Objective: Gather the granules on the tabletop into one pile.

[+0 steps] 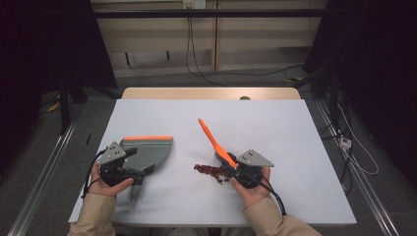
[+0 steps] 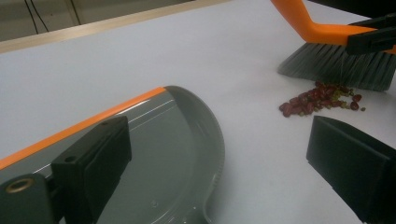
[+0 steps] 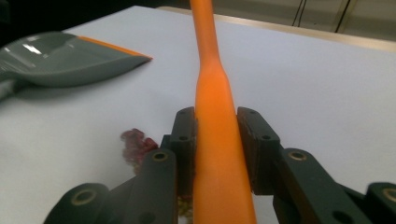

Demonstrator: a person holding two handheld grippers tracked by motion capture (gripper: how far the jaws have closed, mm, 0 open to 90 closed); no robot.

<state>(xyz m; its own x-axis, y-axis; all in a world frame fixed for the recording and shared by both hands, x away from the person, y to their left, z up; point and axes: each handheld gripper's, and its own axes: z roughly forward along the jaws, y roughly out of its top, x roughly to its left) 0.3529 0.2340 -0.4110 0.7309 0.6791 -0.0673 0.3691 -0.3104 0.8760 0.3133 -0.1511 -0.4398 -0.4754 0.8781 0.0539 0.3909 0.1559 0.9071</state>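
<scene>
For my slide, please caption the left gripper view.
Grey dustpan between open tongs; brush beside red beans.

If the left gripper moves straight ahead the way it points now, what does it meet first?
Probably the grey dustpan lying between its jaws; beyond that, the small pile of red bits.

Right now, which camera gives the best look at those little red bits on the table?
The left gripper view: the red bits lie sharp and unblocked beside the brush bristles. The high view shows them small and distant; the right gripper view shows a blurred patch behind its jaws.
</scene>
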